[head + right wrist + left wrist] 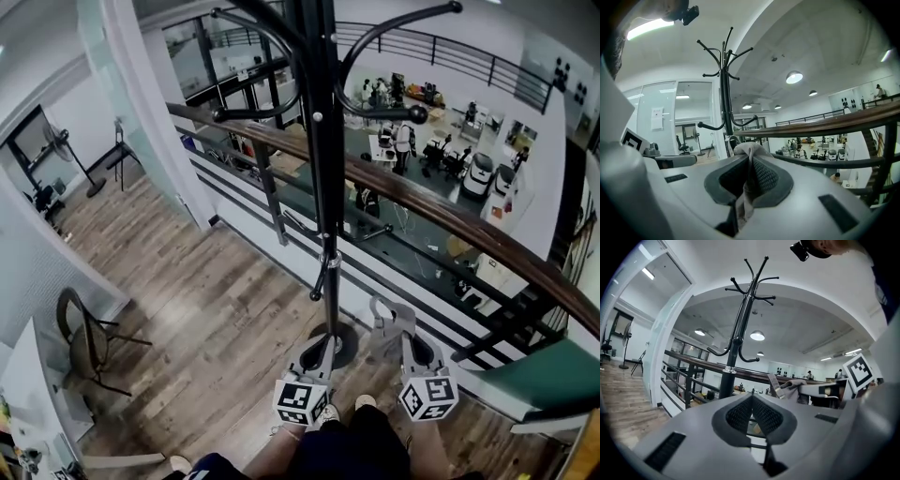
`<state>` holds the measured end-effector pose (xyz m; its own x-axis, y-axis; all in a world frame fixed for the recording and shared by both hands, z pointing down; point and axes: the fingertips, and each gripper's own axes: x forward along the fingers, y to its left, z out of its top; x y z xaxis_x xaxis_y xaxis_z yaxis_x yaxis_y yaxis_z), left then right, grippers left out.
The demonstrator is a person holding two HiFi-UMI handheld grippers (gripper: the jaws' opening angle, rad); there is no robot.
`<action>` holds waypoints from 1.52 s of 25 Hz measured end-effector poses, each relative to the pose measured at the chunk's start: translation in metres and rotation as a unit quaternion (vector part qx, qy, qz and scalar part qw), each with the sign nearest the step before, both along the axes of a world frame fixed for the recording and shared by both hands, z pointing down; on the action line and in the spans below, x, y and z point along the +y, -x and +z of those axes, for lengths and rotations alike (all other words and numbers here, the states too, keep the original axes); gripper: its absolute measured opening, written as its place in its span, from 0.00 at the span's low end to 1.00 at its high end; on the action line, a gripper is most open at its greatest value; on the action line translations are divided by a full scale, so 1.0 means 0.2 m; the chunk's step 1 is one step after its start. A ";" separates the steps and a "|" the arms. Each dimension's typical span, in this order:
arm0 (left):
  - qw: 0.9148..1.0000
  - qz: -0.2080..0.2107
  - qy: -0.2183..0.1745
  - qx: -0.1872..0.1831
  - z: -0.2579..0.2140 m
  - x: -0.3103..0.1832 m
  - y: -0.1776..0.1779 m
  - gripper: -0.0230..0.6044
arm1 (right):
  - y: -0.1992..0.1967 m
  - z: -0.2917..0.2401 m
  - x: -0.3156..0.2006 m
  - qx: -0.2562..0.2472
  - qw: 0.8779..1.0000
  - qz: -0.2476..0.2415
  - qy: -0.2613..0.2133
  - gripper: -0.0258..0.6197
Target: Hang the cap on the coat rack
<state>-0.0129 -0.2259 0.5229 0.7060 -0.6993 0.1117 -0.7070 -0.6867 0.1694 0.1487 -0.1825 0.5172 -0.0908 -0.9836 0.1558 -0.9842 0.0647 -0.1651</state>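
wood-plank flooring [187,309] runs along a mezzanine edge, and low over it, near the foot of the rack, sits the soft grey fabric cap [382,323]. a fold of it is pinched between the pads of the right gripper [398,330], whose jaws are closed on the cloth; in the right gripper view the fabric [748,151] bunches up out of the closed pads. the right gripper is held low in front of the person's legs, pointing almost level toward the rack. just beside it, the left gripper [322,347] lies parallel, its pads meeting at the tip with nothing between them [752,399].

directly ahead stands the tall black metal coat rack [323,187], its curved ball-tipped hooks well above the cap. behind the pole a dark wooden handrail on black metal bars [441,211] crosses the view, with a lower hall beyond it. off to the left stand a brown round-backed chair [80,337] and a black pedestal fan [61,142].
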 end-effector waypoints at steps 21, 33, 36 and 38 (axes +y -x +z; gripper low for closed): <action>0.998 -0.067 0.008 -0.017 -0.01 -0.17 -0.04 0.04 | -0.31 -0.41 -0.40 0.014 0.995 -0.016 -0.099 0.08; 0.995 -0.100 0.009 -0.021 -0.02 -0.25 -0.01 0.04 | -0.38 -0.44 -0.65 -0.007 0.995 -0.036 -0.092 0.08; 0.994 -0.108 0.007 -0.022 -0.02 -0.27 0.00 0.04 | -0.38 -0.43 -0.70 -0.005 0.995 -0.045 -0.086 0.08; 0.993 -0.112 0.006 -0.022 -0.02 -0.28 0.01 0.04 | -0.37 -0.41 -0.73 -0.011 0.996 -0.051 -0.078 0.08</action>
